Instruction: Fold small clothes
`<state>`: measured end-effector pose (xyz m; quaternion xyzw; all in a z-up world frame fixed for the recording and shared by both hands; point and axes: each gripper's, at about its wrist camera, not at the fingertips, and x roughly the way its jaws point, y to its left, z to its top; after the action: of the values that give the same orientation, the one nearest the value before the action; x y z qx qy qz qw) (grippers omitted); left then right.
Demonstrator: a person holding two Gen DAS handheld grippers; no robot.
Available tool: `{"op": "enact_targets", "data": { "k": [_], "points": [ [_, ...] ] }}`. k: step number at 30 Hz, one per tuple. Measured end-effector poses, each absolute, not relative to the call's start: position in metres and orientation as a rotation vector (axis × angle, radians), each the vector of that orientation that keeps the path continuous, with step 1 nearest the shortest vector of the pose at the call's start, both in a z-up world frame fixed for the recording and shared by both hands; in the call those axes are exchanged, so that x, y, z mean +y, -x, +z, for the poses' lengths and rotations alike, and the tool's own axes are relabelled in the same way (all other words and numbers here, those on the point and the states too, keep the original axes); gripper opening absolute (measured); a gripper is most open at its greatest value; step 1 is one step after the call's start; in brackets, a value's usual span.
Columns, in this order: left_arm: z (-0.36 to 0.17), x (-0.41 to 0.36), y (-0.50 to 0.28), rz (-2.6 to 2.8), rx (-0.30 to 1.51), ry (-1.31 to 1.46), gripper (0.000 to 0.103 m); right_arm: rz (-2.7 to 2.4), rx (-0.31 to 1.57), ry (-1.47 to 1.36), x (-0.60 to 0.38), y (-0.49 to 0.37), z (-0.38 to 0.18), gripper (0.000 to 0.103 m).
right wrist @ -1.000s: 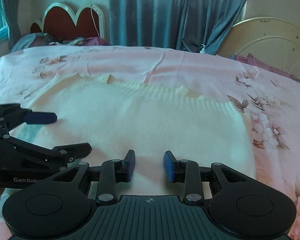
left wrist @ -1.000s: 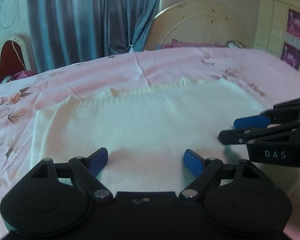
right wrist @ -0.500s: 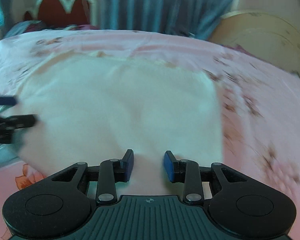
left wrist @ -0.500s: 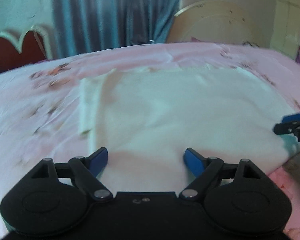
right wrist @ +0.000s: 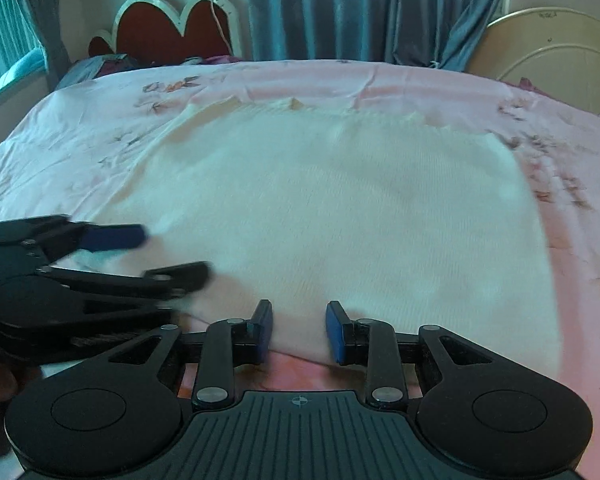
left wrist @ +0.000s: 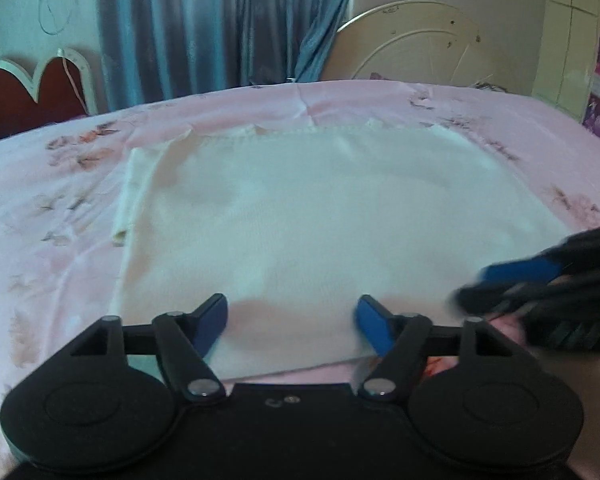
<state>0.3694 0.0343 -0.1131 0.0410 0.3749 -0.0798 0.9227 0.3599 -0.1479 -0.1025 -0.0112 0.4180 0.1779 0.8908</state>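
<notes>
A cream knit garment [left wrist: 320,216] lies flat on the pink floral bedsheet [left wrist: 60,184], folded into a rough rectangle with a ribbed far edge. It also shows in the right wrist view [right wrist: 340,216]. My left gripper [left wrist: 292,324] is open, its blue pads over the garment's near edge, holding nothing. My right gripper [right wrist: 298,332] is open with a narrower gap, at the near edge too, empty. The right gripper shows blurred at the right of the left wrist view [left wrist: 512,280]. The left gripper shows at the left of the right wrist view [right wrist: 140,252].
The bedsheet [right wrist: 80,136] surrounds the garment on all sides. A red heart-shaped headboard [right wrist: 172,28] and clothes lie at the far left. Blue curtains [left wrist: 220,24] hang behind the bed. A round cream frame [left wrist: 416,44] leans at the far right.
Both grippers pulled back from over the garment's middle to its near edge. After spreading apart, they have come closer together again. Neither took hold of anything.
</notes>
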Motion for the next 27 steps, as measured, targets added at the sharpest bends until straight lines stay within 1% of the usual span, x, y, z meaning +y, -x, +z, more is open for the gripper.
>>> {"op": "enact_targets", "data": {
  "k": [1,4,7,8,9,12,14,17,20,24,27],
  "points": [
    [-0.114,0.039,-0.368,-0.146,0.769,-0.084,0.079,0.337,0.867,0.02,-0.159,-0.36,-0.104,0.029],
    [-0.114,0.059,-0.362,-0.114,0.776,-0.064,0.079,0.242,0.873,-0.008,-0.197,-0.354,-0.105,0.029],
    [-0.114,0.067,-0.354,-0.122,0.772,-0.065,0.072,0.169,0.869,0.005,-0.224,-0.347,-0.107,0.027],
    [-0.113,0.068,-0.355,-0.122,0.772,-0.068,0.071,0.155,0.873,-0.001,-0.233,-0.345,-0.109,0.02],
    [-0.112,0.067,-0.354,-0.121,0.773,-0.063,0.068,0.152,0.878,-0.019,-0.24,-0.343,-0.111,0.018],
    [-0.108,0.067,-0.354,-0.111,0.776,-0.045,0.061,0.152,0.869,-0.027,-0.243,-0.34,-0.106,0.016],
    [-0.107,0.068,-0.354,-0.101,0.772,-0.048,0.06,0.15,0.838,-0.029,-0.243,-0.336,-0.099,0.016],
    [-0.112,0.072,-0.355,-0.096,0.781,-0.043,0.062,0.153,0.885,-0.021,-0.241,-0.34,-0.111,0.016],
    [-0.11,0.073,-0.353,-0.09,0.781,-0.038,0.061,0.154,0.866,-0.012,-0.239,-0.337,-0.102,0.016],
    [-0.114,0.075,-0.349,-0.085,0.773,-0.023,0.063,0.158,0.882,-0.018,-0.239,-0.335,-0.11,0.016],
    [-0.11,0.075,-0.349,-0.075,0.782,-0.012,0.062,0.15,0.862,-0.023,-0.238,-0.333,-0.102,0.016]
  ]
}}
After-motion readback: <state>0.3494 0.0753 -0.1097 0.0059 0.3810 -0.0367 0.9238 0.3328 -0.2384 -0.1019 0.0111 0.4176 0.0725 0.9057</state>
